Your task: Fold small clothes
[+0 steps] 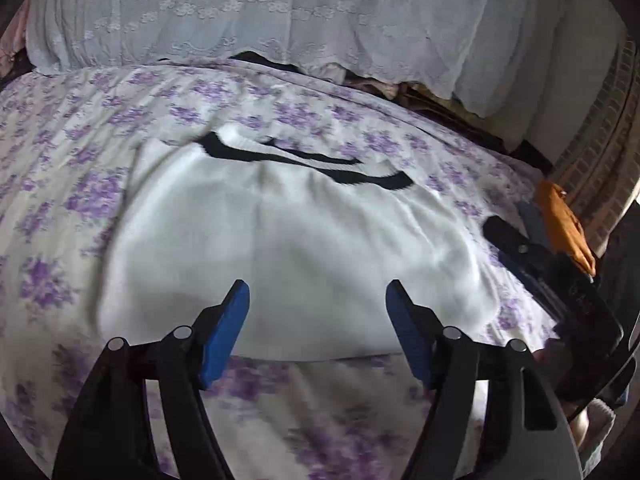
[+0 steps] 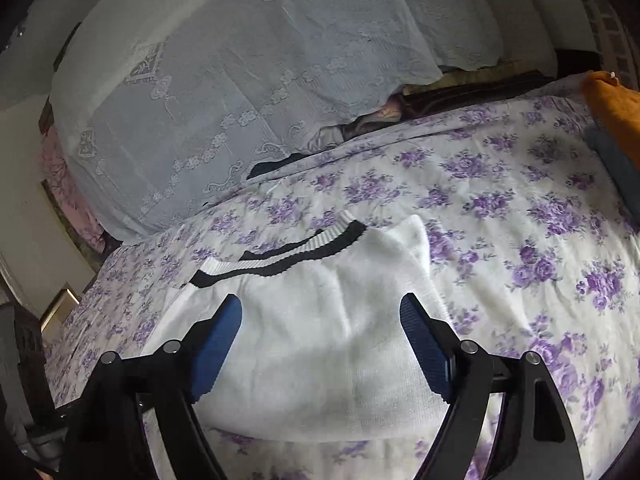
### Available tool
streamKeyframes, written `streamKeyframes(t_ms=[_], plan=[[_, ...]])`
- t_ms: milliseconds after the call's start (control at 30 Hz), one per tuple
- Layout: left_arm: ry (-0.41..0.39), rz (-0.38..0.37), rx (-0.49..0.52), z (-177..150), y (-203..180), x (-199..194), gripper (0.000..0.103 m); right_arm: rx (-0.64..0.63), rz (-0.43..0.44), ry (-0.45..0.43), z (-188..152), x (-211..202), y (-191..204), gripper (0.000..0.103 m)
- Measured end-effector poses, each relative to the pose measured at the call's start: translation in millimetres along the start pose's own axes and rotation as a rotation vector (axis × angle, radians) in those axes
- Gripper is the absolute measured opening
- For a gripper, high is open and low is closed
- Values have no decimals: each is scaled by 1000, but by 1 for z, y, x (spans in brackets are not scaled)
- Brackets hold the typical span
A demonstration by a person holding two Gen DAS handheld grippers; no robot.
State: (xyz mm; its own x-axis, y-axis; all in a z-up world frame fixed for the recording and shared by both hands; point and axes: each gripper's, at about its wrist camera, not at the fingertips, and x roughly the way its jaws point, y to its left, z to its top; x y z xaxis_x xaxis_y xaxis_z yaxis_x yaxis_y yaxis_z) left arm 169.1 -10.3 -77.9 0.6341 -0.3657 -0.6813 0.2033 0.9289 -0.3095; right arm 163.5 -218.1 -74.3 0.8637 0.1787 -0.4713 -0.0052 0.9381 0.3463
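A white knit garment [image 1: 288,240] with black-striped ribbing lay flat on a purple-floral bedsheet [image 1: 72,128]. Left gripper [image 1: 318,308] and right gripper [image 2: 320,320] hovered at its 6 o'clock edge, jaws spread, empty. A pale lace cover [image 2: 224,92] draped bedding at 12 o'clock.

My left gripper [image 1: 318,300] hovers with jaws spread over the near edge of the white sweater [image 1: 288,248], which lies flat on the purple-flowered bed [image 1: 60,160].
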Motion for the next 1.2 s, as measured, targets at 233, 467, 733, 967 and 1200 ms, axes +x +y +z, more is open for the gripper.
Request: streamKeyframes(t_ms=[233,467,733,967,1200], plan=[[60,-52,-98,5,-24,24,67,57,10,-49,-7,-12,10,89],[102,-59,-161,4,-40,43,66,78,15,-141,-8,-30,14,96],[41,-3,-327,3,7,29,67,247,-86,-218,0,-46,-27,96],[25,150,-275,-5,-33,40,67,168,-99,-134,-15,-24,-2,96],[90,164,-203,-5,-32,52,67,137,-167,-100,-19,-8,-2,99]])
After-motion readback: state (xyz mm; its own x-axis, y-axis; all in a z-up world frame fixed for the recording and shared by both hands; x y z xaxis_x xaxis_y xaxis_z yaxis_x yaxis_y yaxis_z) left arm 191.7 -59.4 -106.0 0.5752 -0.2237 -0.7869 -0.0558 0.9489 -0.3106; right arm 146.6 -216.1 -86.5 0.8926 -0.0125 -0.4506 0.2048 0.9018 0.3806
